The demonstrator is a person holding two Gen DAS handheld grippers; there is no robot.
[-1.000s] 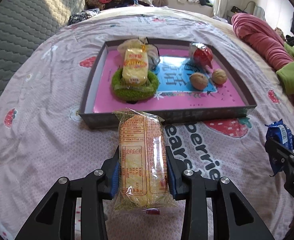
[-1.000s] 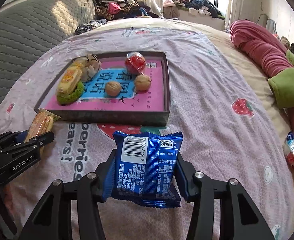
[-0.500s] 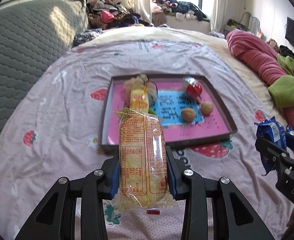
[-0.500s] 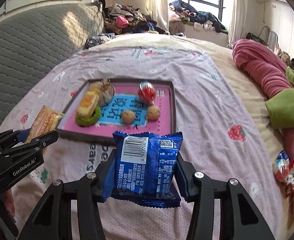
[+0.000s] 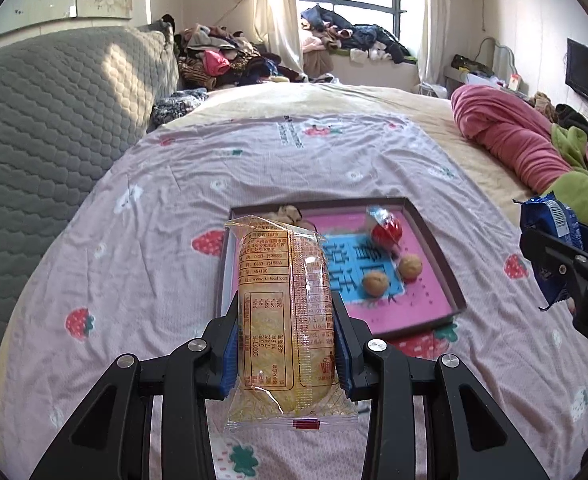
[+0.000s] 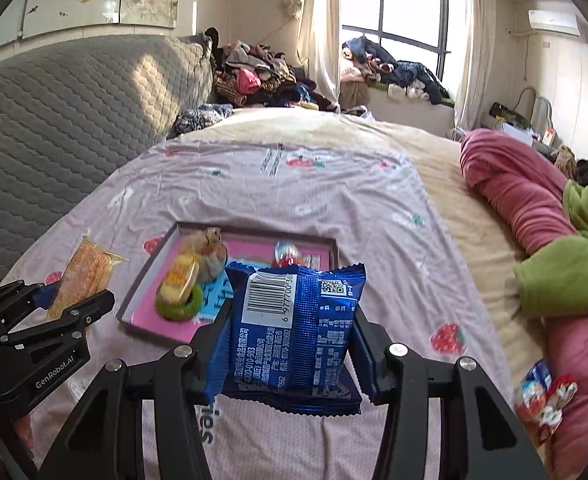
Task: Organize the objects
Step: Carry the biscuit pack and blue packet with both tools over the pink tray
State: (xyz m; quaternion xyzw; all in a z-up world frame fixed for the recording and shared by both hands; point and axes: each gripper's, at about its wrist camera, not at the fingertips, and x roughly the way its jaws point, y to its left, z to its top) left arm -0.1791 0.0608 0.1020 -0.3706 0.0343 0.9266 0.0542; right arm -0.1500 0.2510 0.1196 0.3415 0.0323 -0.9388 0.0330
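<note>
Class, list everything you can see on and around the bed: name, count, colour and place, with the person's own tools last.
tray: one, dark rim, pink floor, on bedsheet
walnuts: two, brown, in tray
red wrapped sweet: one, in tray
green ring: one, in tray, under a yellow snack
pink blanket: one, right of bed
yellow cake packet: one, in left claw
blue packet: one, in right claw
left claw: shut on packet
right claw: shut on packet

Cluttered home bedroom: bed [image 5: 333,148], clothes heaps [image 6: 254,72].
</note>
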